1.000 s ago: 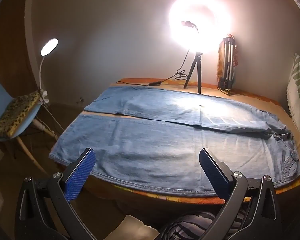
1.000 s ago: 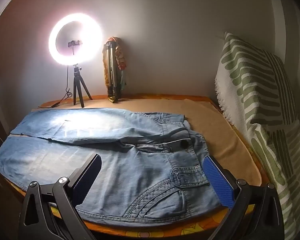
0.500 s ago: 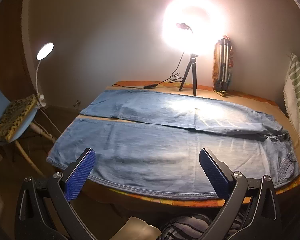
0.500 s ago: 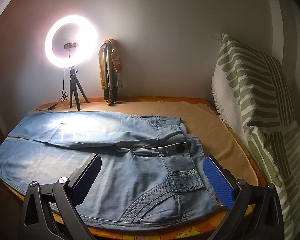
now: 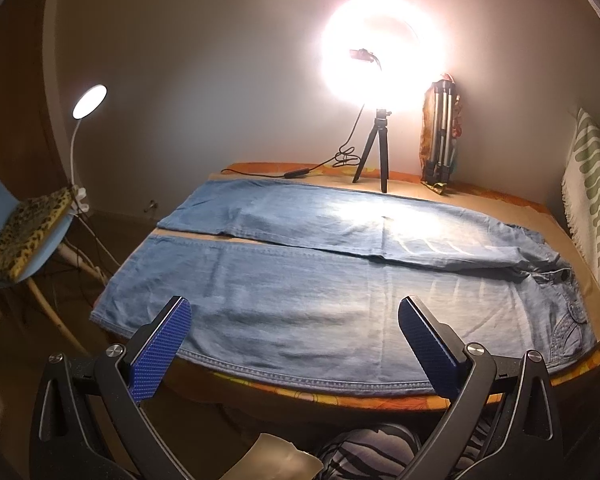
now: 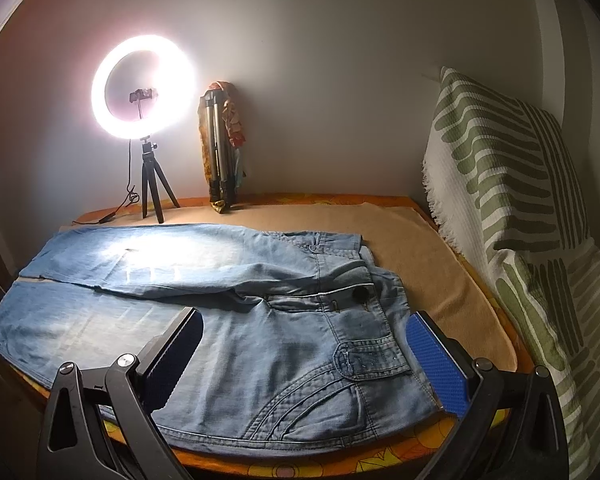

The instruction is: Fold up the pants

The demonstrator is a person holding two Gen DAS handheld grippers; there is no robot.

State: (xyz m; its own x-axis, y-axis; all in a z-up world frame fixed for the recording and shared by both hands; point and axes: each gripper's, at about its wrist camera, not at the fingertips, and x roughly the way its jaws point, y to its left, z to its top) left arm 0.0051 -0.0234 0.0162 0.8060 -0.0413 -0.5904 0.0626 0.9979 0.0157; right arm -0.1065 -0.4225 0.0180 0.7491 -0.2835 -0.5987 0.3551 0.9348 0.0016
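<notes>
Both grippers, left gripper [image 5: 294, 346] and right gripper [image 6: 304, 354], hang spread wide and empty at my near tabletop [image 6: 420, 240] edge. Jeans [image 5: 320, 292] lie flat, unfolded: legs leftward, waistband right. Ring light [image 6: 144, 86] stands far left.
</notes>
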